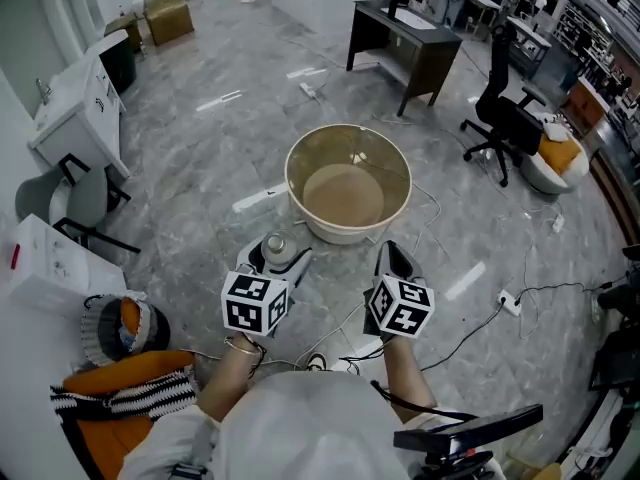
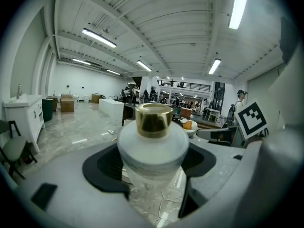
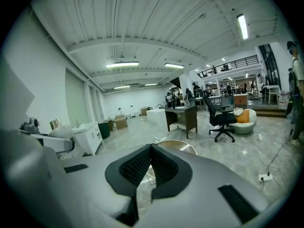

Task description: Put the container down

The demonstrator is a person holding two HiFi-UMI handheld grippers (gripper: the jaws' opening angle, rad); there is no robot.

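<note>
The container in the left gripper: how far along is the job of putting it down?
Done: nothing visible yet. In hand: the left gripper is shut on the container, a frosted bottle with a gold cap, held above the floor near the round tub. The right gripper is shut and empty. Left: lower it, set it down, open the jaws.

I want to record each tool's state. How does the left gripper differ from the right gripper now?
The left gripper holds a gold-capped bottle; the right gripper holds nothing. The left gripper's jaws stand apart around the bottle; the right gripper's jaws meet. Both hover over the floor near the tub.
</note>
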